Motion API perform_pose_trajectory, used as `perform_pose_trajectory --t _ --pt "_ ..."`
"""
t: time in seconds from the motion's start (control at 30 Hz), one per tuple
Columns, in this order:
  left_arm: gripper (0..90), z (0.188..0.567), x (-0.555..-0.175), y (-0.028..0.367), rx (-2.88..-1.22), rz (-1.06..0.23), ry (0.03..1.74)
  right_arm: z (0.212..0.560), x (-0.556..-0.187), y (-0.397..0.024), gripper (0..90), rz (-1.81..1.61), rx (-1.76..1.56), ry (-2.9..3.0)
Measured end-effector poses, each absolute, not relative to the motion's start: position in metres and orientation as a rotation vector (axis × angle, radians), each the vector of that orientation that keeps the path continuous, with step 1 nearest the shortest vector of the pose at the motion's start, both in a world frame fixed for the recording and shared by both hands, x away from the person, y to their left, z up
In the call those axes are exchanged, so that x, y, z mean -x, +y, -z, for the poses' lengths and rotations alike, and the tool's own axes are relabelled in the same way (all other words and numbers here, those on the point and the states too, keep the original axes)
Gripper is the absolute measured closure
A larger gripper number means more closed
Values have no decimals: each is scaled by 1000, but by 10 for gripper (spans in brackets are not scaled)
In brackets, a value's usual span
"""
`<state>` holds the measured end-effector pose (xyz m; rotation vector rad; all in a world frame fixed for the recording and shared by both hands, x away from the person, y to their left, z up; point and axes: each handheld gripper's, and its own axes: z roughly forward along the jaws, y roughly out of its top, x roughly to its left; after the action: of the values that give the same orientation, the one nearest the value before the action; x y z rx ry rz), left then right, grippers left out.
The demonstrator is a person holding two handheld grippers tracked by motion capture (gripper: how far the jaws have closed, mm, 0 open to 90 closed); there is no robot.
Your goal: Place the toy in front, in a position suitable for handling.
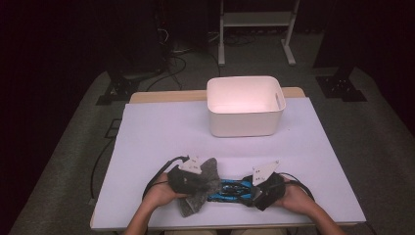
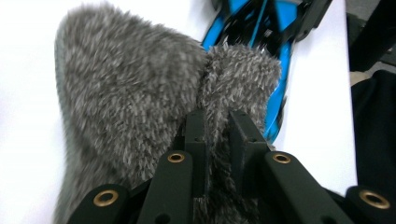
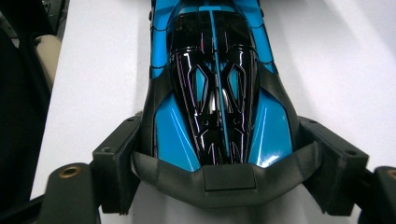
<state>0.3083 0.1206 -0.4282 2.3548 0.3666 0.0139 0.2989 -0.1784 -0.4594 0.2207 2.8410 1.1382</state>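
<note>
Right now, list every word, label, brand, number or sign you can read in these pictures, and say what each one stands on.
None: no readable text in any view.
Blue and black toy car: only glossy panel lines, no lettering.
Grey furry cloth: plain.
White bin: no label on the walls that show.
Grey plates on the left gripper and right gripper: small dark dots, no characters.
</note>
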Motion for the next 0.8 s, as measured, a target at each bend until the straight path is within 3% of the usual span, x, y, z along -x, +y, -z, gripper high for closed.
perform_pose_trajectory --t 0.37,0.8 --pt "785 424 -308 95 -2368 5 276 458 -299 -178 224 -1126 -223 2849" --pt "782 422 -312 116 -2389 -42 315 445 -310 -156 225 -918 -108 2921"
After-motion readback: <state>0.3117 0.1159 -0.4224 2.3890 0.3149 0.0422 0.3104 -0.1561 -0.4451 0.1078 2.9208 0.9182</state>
